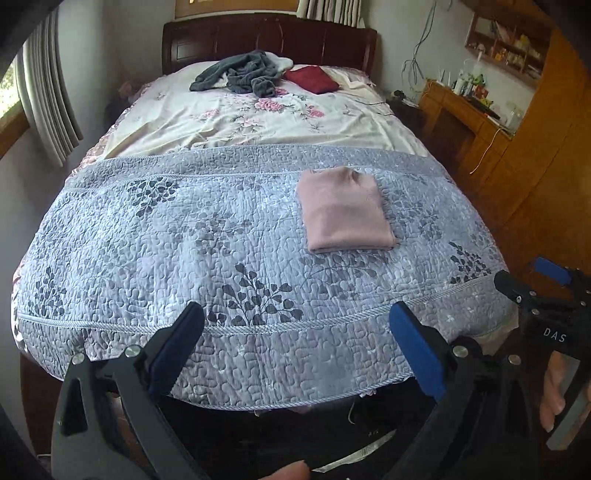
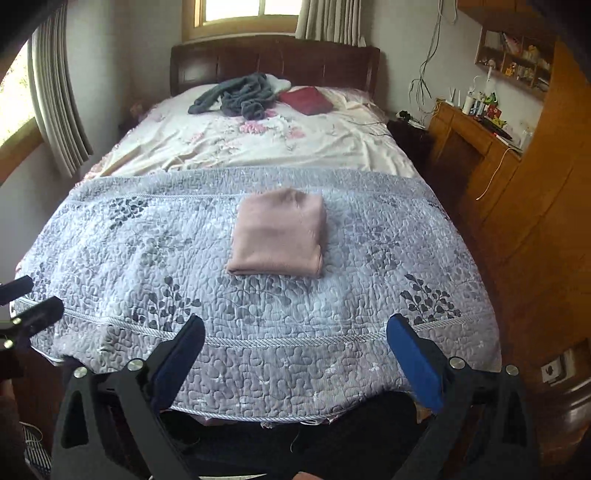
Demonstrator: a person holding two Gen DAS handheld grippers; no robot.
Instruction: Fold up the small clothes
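Left wrist view puts our left gripper (image 1: pixel 295 343) nearest, jaws spread wide and holding nothing, poised over the foot edge of the bed. Our right gripper (image 2: pixel 295 354) sits the same way in its own view, jaws wide apart and empty; from the left camera it shows at the right border with a hand (image 1: pixel 554 391) around its handle. Past both lies the grey quilted bedspread (image 1: pixel 147 229), covering the near half of the bed. On it, right of centre and clear of either gripper, rests the pink garment (image 1: pixel 343 212), folded into a neat rectangle. Farther on we see a floral sheet (image 1: pixel 240 122), then a crumpled dark grey garment (image 1: pixel 240 74) beside a dark red folded item (image 1: pixel 312 78), both near the wooden headboard (image 1: pixel 269 35).
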